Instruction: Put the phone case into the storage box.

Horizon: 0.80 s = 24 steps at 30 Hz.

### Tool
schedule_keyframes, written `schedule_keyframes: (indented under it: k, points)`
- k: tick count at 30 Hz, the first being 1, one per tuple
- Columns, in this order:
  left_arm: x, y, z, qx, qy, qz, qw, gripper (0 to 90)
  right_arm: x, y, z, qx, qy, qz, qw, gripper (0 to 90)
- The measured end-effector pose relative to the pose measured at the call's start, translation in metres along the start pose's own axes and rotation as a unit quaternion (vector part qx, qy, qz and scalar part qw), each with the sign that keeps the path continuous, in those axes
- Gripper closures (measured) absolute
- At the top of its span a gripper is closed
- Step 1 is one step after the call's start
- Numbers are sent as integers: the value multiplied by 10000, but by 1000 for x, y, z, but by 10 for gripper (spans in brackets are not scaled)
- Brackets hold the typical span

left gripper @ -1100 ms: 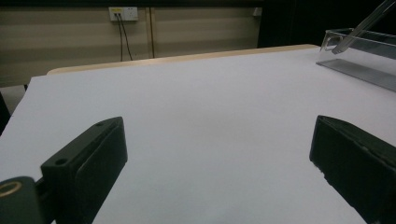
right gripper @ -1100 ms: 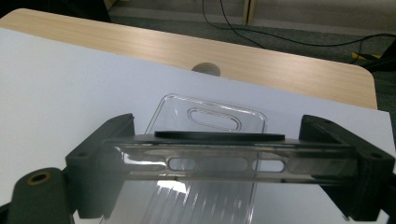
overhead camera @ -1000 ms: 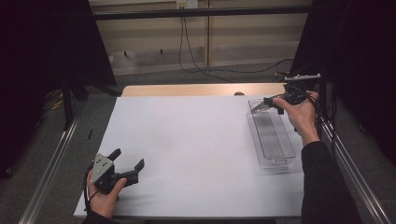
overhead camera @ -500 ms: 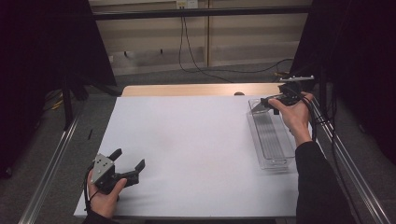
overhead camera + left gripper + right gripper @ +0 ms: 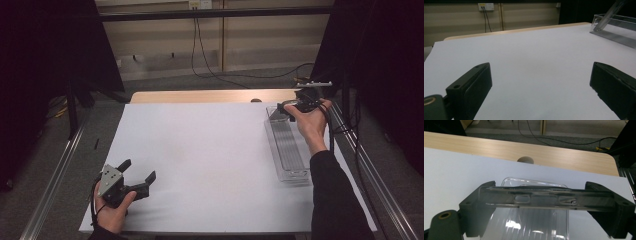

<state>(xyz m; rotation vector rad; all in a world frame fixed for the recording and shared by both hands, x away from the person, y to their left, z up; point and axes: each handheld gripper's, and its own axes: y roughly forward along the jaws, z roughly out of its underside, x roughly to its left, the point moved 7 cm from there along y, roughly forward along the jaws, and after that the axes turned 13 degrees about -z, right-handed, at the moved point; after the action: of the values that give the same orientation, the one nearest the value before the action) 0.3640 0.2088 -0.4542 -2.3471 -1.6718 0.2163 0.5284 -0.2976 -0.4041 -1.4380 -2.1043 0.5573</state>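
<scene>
At the near left corner of the white desk [image 5: 210, 150], the left hand-held gripper [image 5: 137, 172] rests low on the surface with its jaws spread wide and nothing between them; its own view shows bare desk stretching ahead to the clear plastic tray [image 5: 614, 27] at the far right. That long, ribbed tray [image 5: 287, 150] lies lengthwise along the desk's right edge, well apart from the left gripper. At the tray's far end, the right hand-held gripper [image 5: 286, 111] holds a long, flat transparent piece [image 5: 544, 198], apparently a clear lid or strip, spanning the gap between its jaws, which are clamped on the piece's two ends. The piece hangs crosswise just above the tray's far end wall, not yet set down. Beyond the tray, a bare wooden strip of the desk [image 5: 564, 152] with a round cable hole [image 5: 525, 160] runs along the back.

Judged from this, the work is at an early-to-middle stage: the clear piece is in the grip and raised at the tray, while placing or carrying it elsewhere is left to do.

Compared with a second ago, the right hand has moved slightly farther toward the tray's far end and the forearm reaches longer along it; the left gripper has stayed put and open.
</scene>
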Motion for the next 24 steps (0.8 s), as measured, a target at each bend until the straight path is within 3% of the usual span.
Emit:
schedule_keyframes:
  k: [13,24]
  points:
    - [-2,1,0,2,17,66,10000,39,-2,8,-7,-299,84,159,9994,114]
    - [-3,2,0,15,17,77,10000,39,0,16,-13,-306,-5,231,9993,112]
